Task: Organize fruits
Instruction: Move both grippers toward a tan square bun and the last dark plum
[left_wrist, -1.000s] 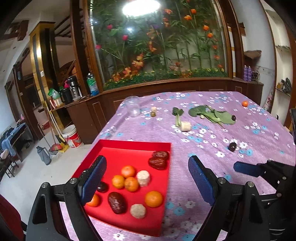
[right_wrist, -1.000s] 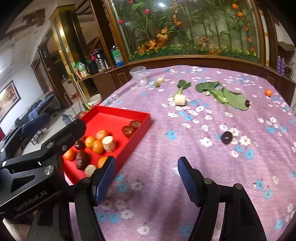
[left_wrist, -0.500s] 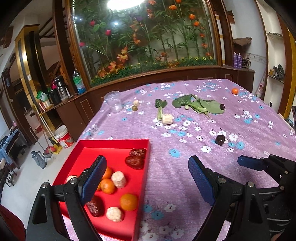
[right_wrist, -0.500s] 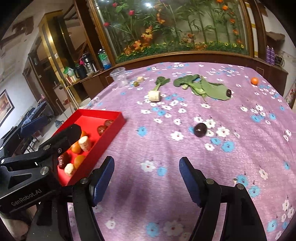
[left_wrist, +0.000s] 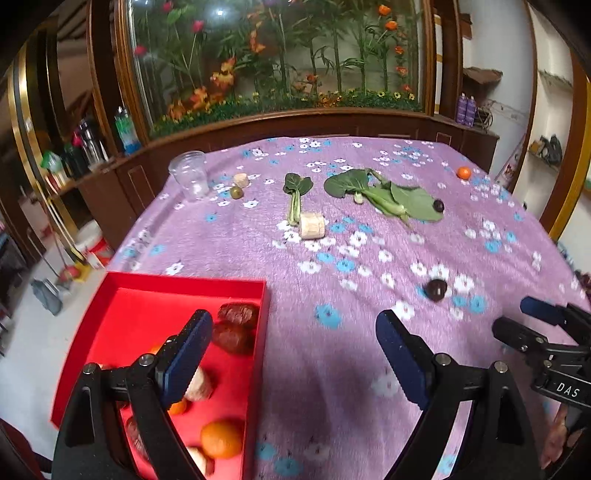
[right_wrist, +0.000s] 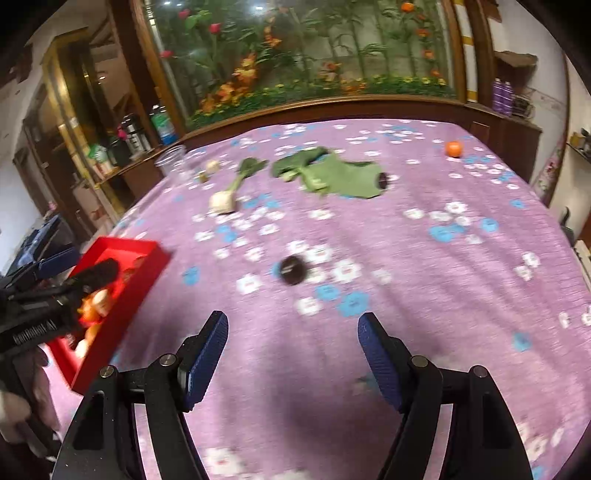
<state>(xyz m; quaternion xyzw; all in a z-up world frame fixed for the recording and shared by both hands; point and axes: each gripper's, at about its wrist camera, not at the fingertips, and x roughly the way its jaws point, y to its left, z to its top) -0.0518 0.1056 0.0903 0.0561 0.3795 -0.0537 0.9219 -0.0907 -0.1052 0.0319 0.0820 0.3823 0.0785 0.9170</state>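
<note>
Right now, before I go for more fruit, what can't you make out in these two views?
- Red tray: left view, near end cut by the frame edge; the left gripper hides some fruit.
- Same tray: right view, motion-blurred, contents behind the left gripper.
- Dark fruit: blurred, kind unclear.
- Small green fruit by the plastic cup: too small to identify.

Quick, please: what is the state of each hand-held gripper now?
Left hand-held gripper: open, holding nothing.
Right hand-held gripper: open, holding nothing.

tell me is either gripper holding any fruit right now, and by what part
Nothing is held. The left gripper and right gripper are both open and empty above the cloth.
</note>
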